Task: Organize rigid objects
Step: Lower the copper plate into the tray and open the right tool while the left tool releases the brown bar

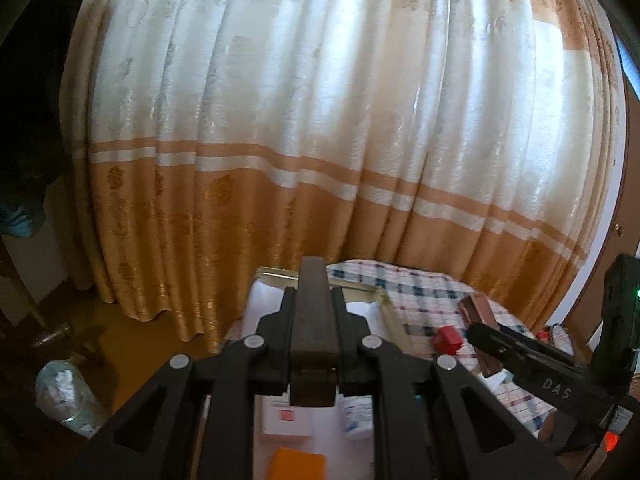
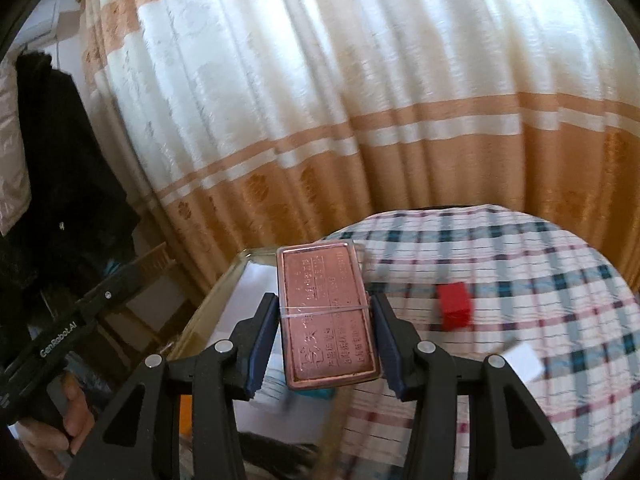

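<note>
- Checked cloth in white, teal and pink covers the rounded table, backed by a pleated cream-and-orange curtain.
- Nearest, the left gripper clamps a dark, smooth rectangular wooden bar, pointing forward above the tray.
- Right gripper pinches a copper-coloured embossed flat box, banded with elastic.
- Beyond, a small red block lies on the cloth.
- Gold-rimmed tray sits at the table's left edge.

orange box: cut by bottom edge | tray contents: blurred, perhaps cartons
</note>
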Demonstrator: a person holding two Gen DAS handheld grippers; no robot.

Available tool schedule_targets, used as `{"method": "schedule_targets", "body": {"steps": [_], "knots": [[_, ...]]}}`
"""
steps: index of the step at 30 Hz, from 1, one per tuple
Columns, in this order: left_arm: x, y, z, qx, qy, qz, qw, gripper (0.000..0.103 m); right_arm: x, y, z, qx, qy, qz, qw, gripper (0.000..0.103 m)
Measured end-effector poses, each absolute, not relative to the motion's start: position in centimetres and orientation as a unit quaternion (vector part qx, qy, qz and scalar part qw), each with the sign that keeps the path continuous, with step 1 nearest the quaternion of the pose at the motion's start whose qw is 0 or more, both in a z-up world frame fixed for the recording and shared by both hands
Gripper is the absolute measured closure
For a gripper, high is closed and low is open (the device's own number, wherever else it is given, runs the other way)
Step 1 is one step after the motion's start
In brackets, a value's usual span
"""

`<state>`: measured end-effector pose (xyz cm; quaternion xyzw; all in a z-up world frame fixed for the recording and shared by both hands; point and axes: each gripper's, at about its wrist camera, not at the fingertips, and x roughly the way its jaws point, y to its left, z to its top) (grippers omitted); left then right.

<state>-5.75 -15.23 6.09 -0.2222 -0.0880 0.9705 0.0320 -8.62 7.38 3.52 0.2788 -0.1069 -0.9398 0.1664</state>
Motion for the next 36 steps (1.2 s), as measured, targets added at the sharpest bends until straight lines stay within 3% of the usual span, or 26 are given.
{"method": "schedule_targets", "body": {"steps": [13, 36], "knots": [[-10.1, -16.8, 2.8, -0.298, -0.082, 0.951, 0.012, 0.090, -13.8, -0.2, 1.3, 0.353, -0.068, -0.915, 0.185, 0.053], [-12.5, -16.1, -0.1, -0.366, -0.045, 0.929, -0.030, 0.090, -16.4, -2.2, -1.3, 0.418, -0.101, -0.883, 0.190, 0.053]]}}
